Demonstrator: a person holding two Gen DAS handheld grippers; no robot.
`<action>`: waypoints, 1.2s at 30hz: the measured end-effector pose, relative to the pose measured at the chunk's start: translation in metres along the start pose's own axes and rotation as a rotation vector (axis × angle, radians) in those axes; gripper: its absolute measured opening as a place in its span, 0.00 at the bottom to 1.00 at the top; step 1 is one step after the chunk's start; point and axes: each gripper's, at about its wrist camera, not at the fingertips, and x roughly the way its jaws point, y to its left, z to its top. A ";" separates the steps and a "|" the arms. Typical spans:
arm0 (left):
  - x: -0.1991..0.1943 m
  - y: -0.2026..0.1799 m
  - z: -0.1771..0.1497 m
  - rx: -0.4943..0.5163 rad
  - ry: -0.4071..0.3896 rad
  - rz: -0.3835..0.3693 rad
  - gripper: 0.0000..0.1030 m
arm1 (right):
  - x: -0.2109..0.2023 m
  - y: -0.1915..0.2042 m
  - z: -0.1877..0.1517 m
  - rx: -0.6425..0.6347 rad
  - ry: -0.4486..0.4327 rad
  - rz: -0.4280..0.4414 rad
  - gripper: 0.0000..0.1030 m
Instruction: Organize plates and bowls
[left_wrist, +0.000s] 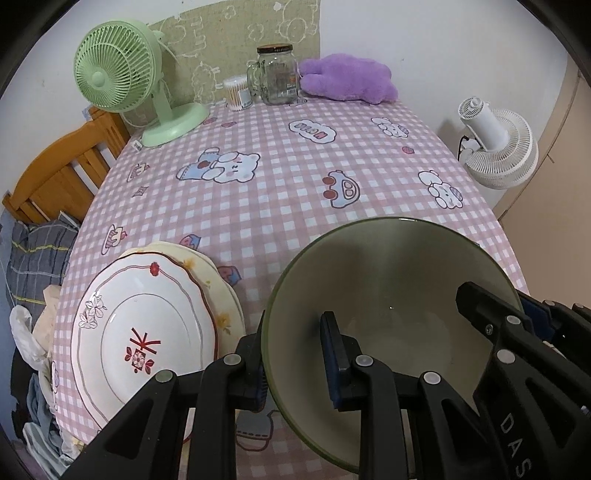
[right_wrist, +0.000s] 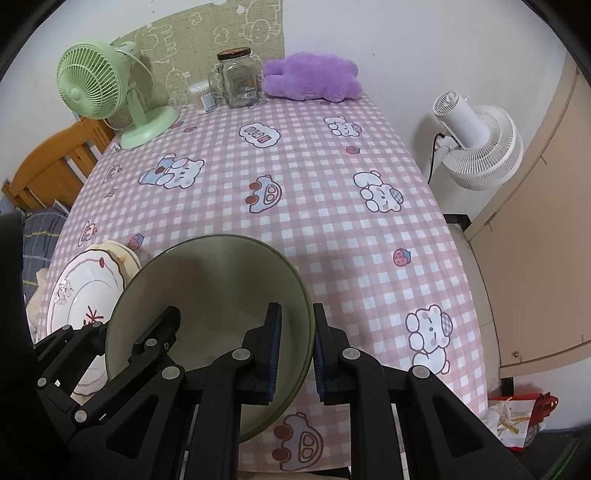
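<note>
I have the green bowl pinched from both sides. In the left wrist view it fills the lower right of the frame, and my left hand-held gripper is clamped on its near-left rim, one pad inside the bowl and one outside. The right hand-held gripper shows at the far right of that frame, closed on the opposite rim.

In the right wrist view the bowl sits lower centre, tilted, with the right hand-held gripper gripping its right rim, blue pads on either side of the wall. The left hand-held gripper enters from the lower left and holds the other edge.

The stack of plates lies at the lower left, just beside the bowl, on the pink checked surface; the top plate is white with a red motif, a cream one under it.

At the upper edge I see a green fan, a glass jar and a purple plush toy.
</note>
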 end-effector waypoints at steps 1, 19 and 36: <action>0.002 0.000 0.000 -0.004 0.008 -0.004 0.21 | 0.001 0.000 0.000 -0.001 -0.001 -0.001 0.18; -0.009 0.007 -0.003 -0.015 -0.023 -0.092 0.58 | 0.003 -0.007 0.003 0.016 0.012 0.081 0.38; -0.004 0.019 -0.009 -0.029 -0.022 -0.172 0.81 | 0.001 -0.010 -0.006 0.088 0.005 0.128 0.71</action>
